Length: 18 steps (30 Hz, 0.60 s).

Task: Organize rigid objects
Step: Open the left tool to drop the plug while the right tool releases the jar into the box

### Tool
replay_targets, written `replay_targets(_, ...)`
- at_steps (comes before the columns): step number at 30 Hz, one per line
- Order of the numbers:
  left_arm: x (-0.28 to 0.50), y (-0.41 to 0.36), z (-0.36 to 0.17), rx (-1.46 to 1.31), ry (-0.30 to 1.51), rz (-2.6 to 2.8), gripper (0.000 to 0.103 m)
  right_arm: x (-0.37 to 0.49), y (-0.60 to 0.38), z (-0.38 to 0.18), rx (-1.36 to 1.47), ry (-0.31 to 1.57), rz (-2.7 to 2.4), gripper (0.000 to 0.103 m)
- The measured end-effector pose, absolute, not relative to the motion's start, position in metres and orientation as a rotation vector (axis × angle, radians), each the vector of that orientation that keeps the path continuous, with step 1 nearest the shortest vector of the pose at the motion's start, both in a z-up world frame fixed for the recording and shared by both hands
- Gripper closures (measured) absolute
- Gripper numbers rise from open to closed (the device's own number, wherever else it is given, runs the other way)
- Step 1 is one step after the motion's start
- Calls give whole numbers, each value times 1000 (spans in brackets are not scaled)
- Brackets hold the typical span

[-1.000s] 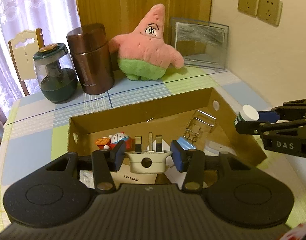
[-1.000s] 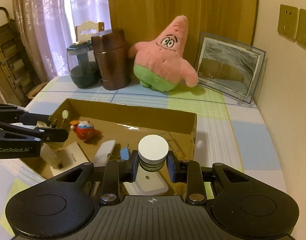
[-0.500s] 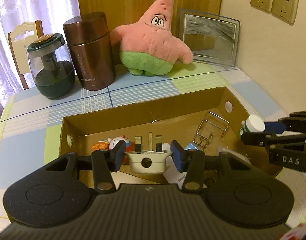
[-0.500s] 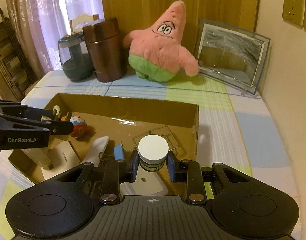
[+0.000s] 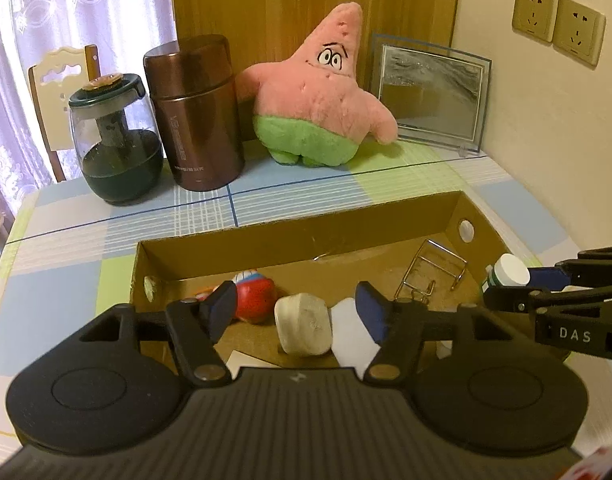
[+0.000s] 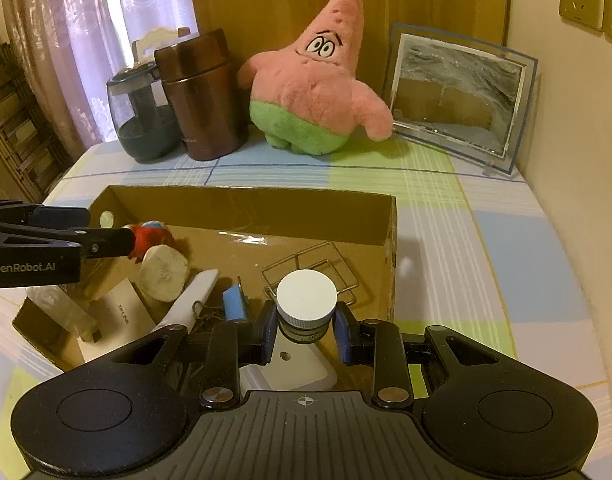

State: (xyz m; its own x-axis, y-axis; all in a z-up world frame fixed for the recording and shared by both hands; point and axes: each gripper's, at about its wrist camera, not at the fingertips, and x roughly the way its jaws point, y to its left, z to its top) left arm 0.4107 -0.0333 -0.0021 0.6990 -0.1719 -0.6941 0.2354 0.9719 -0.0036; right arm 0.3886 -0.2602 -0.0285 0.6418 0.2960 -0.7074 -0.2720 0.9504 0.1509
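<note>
My left gripper (image 5: 298,312) is open over the cardboard box (image 5: 306,232). The white plug (image 5: 303,325) it held lies in the box below, beside a red toy (image 5: 256,296). In the right wrist view the left gripper (image 6: 118,240) hangs over the box's left end, above the plug (image 6: 164,274). My right gripper (image 6: 305,334) is shut on a small bottle with a white cap (image 6: 306,300), held over the box's near right part. In the left wrist view the bottle (image 5: 505,272) and right gripper (image 5: 517,284) are at the right.
The box (image 6: 250,208) also holds a wire frame (image 6: 313,268), a white stick (image 6: 194,300), a blue clip (image 6: 234,304) and a white card (image 6: 122,316). Behind it stand a glass jar (image 5: 114,140), a brown canister (image 5: 194,116), a pink plush (image 5: 321,96) and a picture frame (image 5: 429,96).
My left gripper opened and the white plug dropped into the box. The right gripper with the bottle moved a little lower over the box.
</note>
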Motion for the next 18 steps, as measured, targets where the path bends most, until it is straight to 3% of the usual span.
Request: replay_targets(18, 404, -29, 2, 101, 758, -230, 42, 390, -256, -20, 43, 782, 319, 76)
